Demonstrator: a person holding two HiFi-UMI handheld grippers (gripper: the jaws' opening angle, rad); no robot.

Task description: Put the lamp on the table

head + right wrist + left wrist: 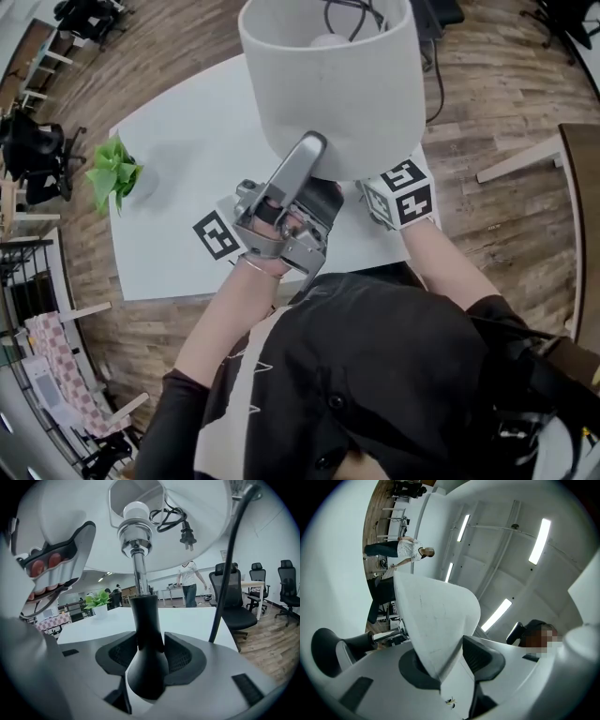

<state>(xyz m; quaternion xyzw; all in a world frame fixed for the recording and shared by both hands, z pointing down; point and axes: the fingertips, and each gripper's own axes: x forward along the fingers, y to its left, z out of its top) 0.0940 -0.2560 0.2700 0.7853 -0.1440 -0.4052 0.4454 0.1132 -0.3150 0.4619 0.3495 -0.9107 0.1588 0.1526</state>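
The lamp's white shade point(328, 84) fills the top of the head view, over the white table point(178, 141). My left gripper point(314, 145) points up at the shade's lower rim. In the left gripper view the shade's rim point(436, 620) stands between the jaws of the left gripper point(450, 663); the right pad point(485, 656) is off it, so the gripper is open. My right gripper point(150, 651) is shut on the lamp's black base neck point(147, 634), below the chrome stem point(138, 573) and bulb point(136, 510). Only its marker cube point(403, 192) shows in the head view. The base's foot is hidden.
A green potted plant point(114, 173) stands at the table's left edge. The lamp's black cord point(229, 564) hangs at the right, its plug point(187, 534) coiled inside the shade. Office chairs point(232, 597) and a walking person point(190, 581) are beyond the table.
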